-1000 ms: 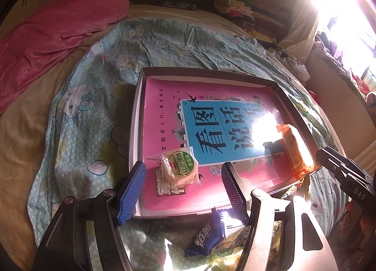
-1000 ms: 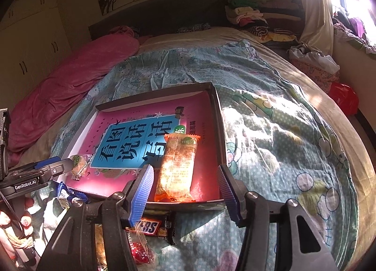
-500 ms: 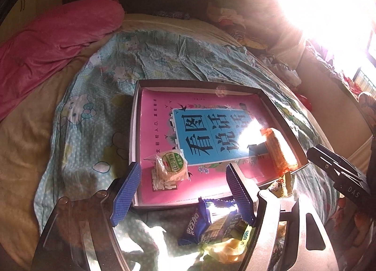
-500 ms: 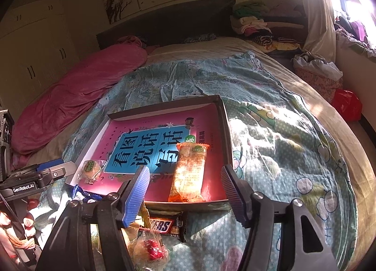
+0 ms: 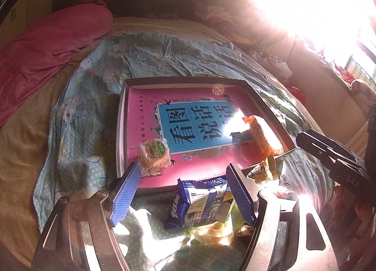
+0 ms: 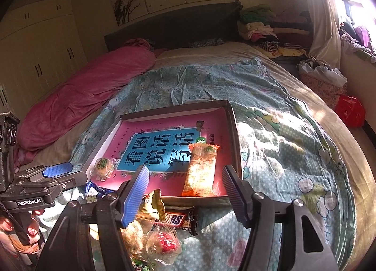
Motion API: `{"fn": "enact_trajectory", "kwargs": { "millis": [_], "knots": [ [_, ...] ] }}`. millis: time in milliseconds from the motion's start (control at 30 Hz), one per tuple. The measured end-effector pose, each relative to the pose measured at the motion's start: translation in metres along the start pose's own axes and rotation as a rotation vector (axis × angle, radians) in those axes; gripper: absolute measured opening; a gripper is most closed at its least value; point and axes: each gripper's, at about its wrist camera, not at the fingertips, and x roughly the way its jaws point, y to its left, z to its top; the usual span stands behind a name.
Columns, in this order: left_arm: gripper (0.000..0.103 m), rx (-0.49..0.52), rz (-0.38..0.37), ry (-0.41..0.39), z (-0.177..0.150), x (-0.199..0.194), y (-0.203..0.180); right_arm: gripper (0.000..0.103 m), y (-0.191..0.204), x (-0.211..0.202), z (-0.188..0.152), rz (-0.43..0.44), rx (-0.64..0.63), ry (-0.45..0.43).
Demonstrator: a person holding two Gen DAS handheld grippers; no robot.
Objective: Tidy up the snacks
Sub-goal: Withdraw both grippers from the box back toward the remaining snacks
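Note:
A shallow box tray [image 5: 121,127] [image 6: 232,127] with a pink and blue printed bottom lies on the bed. In it are a round green-labelled cake packet [image 5: 154,153] [image 6: 103,165] near the front left and a long orange wafer packet [image 5: 264,138] [image 6: 202,169] at the right. Loose snacks lie in front of the tray: a blue packet [image 5: 199,202], a Snickers bar [image 6: 176,219], a red candy bag [image 6: 165,242]. My left gripper [image 5: 183,188] is open above the blue packet. My right gripper [image 6: 185,188] is open and empty, just short of the orange packet.
The bed has a light blue cartoon sheet [image 6: 282,134] and a pink quilt [image 5: 47,38] [image 6: 82,92] along the left. Clothes are piled at the headboard's right [image 6: 265,28]. A red bag [image 6: 350,111] sits on the floor to the right. Strong window glare washes out the left wrist view's upper right.
Both grippers have drawn back and up from the tray, both still open. The loose snack pile in front of the tray has come into view.

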Motion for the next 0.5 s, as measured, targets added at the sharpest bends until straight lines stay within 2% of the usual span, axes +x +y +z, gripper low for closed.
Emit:
{"fn": "enact_trajectory", "kwargs": {
  "millis": [200, 500],
  "knots": [
    [0.076, 0.031, -0.008, -0.002, -0.003, -0.004, -0.008, 0.067, 0.004, -0.005, -0.003, 0.008, -0.004, -0.001],
    [0.079, 0.025, -0.018, 0.003, -0.009, -0.009, -0.014, 0.073, 0.009, -0.013, -0.007, 0.014, -0.021, -0.017]
  ]
}}
